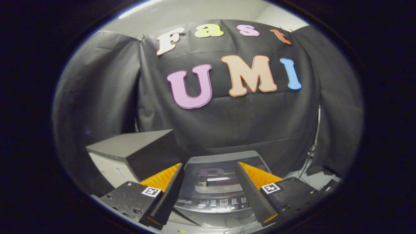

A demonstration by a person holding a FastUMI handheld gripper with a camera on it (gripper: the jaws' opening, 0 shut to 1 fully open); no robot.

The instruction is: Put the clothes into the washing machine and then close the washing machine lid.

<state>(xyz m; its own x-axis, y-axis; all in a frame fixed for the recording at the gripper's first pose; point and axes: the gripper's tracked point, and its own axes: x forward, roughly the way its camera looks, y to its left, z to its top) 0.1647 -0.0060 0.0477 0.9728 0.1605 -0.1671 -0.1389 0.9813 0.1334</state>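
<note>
The gripper [210, 170] hangs with its fingers spread apart and nothing between them, above the washer [218, 182], whose glossy lid [217, 177] lies shut at twelve o'clock just ahead, control panel [216, 203] nearest, with a box [136, 152] at ten o'clock.

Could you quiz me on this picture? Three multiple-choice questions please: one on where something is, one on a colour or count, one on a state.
1. Where is the washing machine?
A. just ahead of the gripper, framed by its fingers
B. on top of the box
C. hanging on the wall

2. What colour is the top of the box beside the machine?
A. red
B. dark grey
C. green

3. How do the fingers stand?
A. shut on cloth
B. shut together
C. apart, holding nothing

Answers: 1 A, machine shows between the fingers; 2 B, the top is dark grey; 3 C, a wide gap separates them.
</note>
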